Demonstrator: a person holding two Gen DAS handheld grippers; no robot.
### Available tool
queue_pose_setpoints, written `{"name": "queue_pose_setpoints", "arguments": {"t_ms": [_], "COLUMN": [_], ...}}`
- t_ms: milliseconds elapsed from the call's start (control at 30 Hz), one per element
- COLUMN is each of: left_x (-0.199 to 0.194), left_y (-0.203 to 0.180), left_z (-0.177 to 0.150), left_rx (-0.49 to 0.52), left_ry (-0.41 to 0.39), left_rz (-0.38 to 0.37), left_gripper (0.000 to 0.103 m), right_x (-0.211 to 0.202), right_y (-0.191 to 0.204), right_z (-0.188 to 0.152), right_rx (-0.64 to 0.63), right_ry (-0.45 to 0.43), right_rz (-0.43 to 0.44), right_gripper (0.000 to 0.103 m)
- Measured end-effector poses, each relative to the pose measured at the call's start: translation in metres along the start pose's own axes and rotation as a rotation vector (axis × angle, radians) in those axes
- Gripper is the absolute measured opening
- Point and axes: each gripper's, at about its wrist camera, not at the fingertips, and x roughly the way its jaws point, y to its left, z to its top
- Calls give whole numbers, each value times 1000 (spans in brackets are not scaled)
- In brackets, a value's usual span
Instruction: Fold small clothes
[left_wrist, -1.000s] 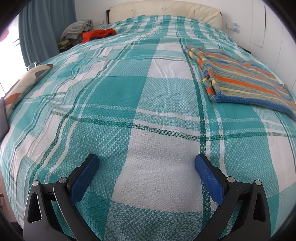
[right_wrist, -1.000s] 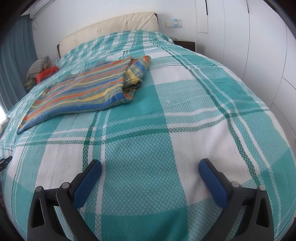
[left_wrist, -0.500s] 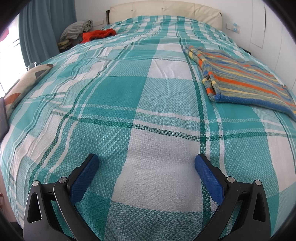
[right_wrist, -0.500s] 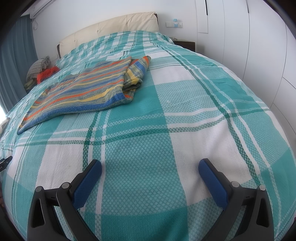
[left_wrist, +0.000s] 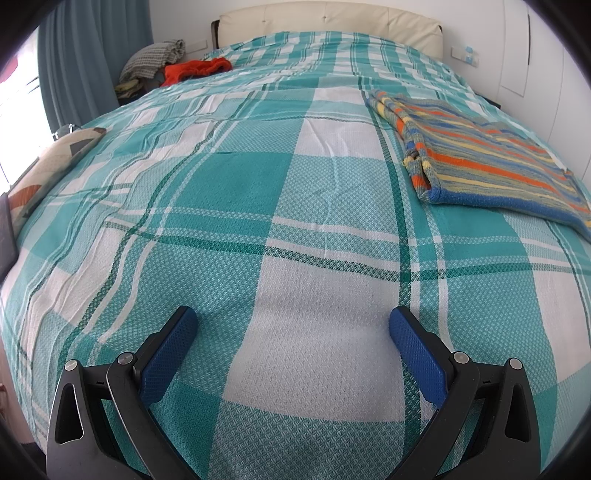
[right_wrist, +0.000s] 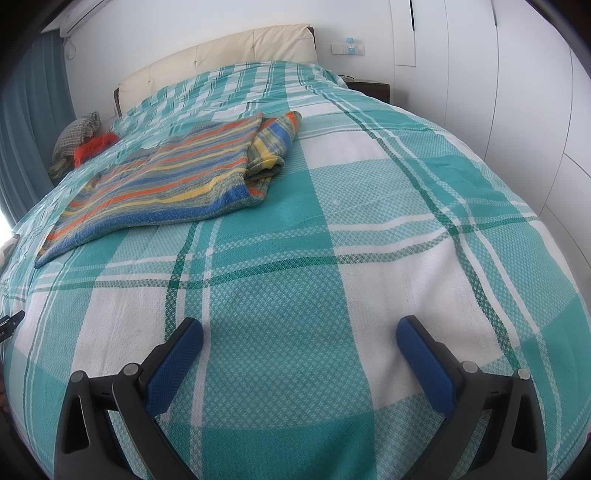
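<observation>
A striped knit garment (left_wrist: 491, 166) in blue, orange and yellow lies folded flat on the teal plaid bedspread (left_wrist: 240, 192). It sits far right in the left wrist view and upper left in the right wrist view (right_wrist: 173, 184). My left gripper (left_wrist: 293, 325) is open and empty, low over the near part of the bed, well short of the garment. My right gripper (right_wrist: 299, 332) is open and empty, also near the foot of the bed, apart from the garment.
A red garment (left_wrist: 195, 70) and a grey checked bundle (left_wrist: 155, 59) lie at the far left by the cream headboard (left_wrist: 325, 16). A patterned cushion (left_wrist: 44, 166) sits at the bed's left edge. White wardrobe doors (right_wrist: 517, 92) stand to the right.
</observation>
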Motion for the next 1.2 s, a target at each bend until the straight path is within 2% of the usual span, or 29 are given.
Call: {"name": "queue_pose_setpoints", "arguments": {"t_ms": [967,1100,1133,1200], "left_x": [0,-23,-36,-66], "left_y": [-1,-20,-29,-55], "left_z": [2,8,7,10], "left_rx": [0,95,126,190], "left_ry": [3,52,45,-15], "left_rz": [3,49,28,-93], "left_gripper": [102,101,101,101], "right_x": [-2,-1,-2,-2], "right_y": [0,4,5,5], "right_z": [1,2,4,12], "right_rx": [-2,-16,-26,-40], "right_ry": [-4,10,23,77], "right_rz": [-2,-25,-31,-16], "right_gripper": [103,103,103,103]}}
